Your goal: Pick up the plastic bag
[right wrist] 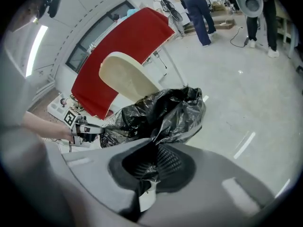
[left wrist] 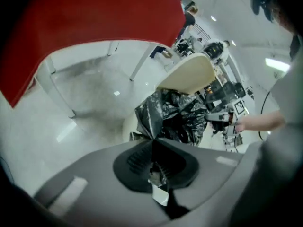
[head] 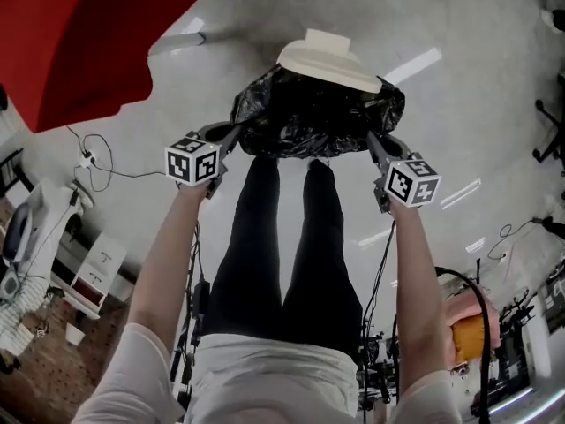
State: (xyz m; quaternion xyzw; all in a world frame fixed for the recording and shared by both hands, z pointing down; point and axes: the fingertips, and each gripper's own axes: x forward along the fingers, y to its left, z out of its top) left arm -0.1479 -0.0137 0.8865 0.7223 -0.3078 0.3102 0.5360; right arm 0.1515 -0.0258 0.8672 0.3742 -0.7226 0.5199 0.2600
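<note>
**Bag [head: 313, 113] pinched at both ends**

Nearest the head camera are the person's white top [head: 274, 374] and black-trousered legs [head: 282, 254], with a bare forearm reaching forward on either side. The left tool [head: 232, 136] has its jaws shut on a pulled-out fold at the bag's left end. Its own view shows black film drawn in between the ribbed pads [left wrist: 138, 158] (a crumpled scrap sits deep in the throat). The right tool [head: 373, 141] is clamped the same way on the bag's right end, the film coming to a taut point where its jaws meet. The bag, black, glossy and crumpled, hangs stretched between the two tools, just beyond the legs; what its underside rests on, if anything, cannot be told. Just past it stands a cream-coloured curved piece [head: 322, 60], tilted, close against the bag's far side. Below lies the pale grey floor [head: 459, 25]. Farther left, a red cloth [head: 88, 34] covers a table whose thin legs [left wrist: 143, 63] show in the left gripper view. People [right wrist: 196, 4] stand far off in the right gripper view.
</note>
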